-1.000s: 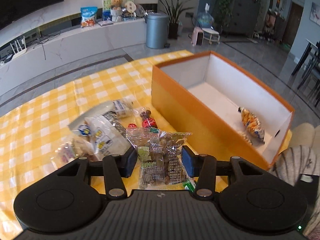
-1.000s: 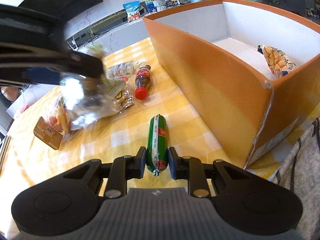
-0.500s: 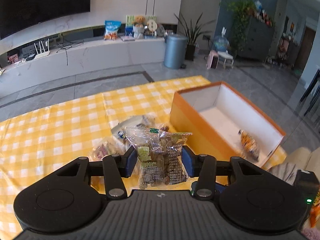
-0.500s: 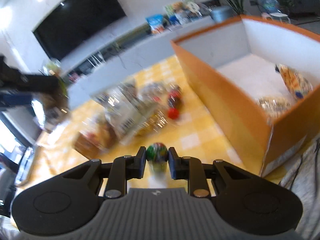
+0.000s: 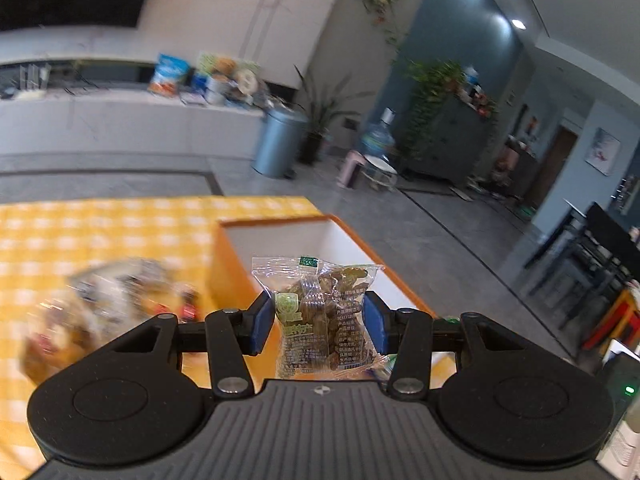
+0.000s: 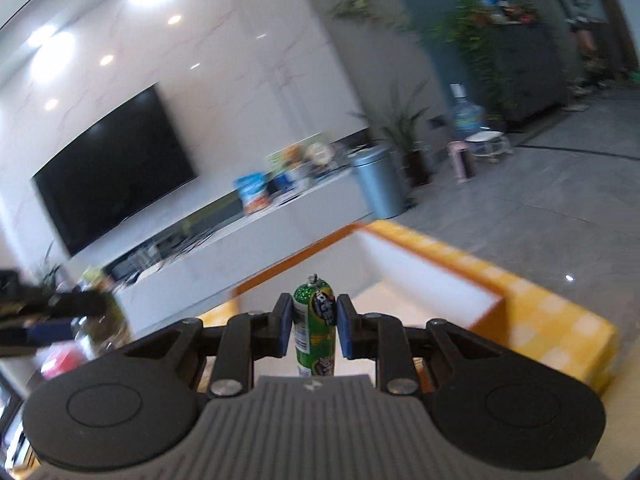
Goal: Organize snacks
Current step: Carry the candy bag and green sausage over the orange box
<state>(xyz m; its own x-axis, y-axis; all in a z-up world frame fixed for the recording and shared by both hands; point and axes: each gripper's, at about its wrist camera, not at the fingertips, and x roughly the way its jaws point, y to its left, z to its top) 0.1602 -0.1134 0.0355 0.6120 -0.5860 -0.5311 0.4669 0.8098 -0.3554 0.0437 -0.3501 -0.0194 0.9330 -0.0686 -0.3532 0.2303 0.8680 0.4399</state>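
Yellow-and-white checked tablecloth is seen at the left of the left wrist view, with a blurred heap of wrapped snacks lying on it. A second ago that heap filled the near foreground; it now sits lower and further left, so the left gripper has been lifted away from the pile. Between its blue pads a clear crinkled packet of brown dried fruit is clamped, the jaws standing partly apart at the packet's width. The packet is held upright in front of the open orange cardboard box with white interior, just right of the heap.

In the right wrist view the left gripper appears as a dark blur at the far left edge. The right gripper is closed tightly on a green foil-wrapped sausage stick, which a second ago lay on the cloth and is now carried end-up, off the table. The orange box lies directly beyond it.

Judged from this: both items are picked, and transfer to the box is under way. Both grippers are tilted moderately downward, aimed over the box's near wall.
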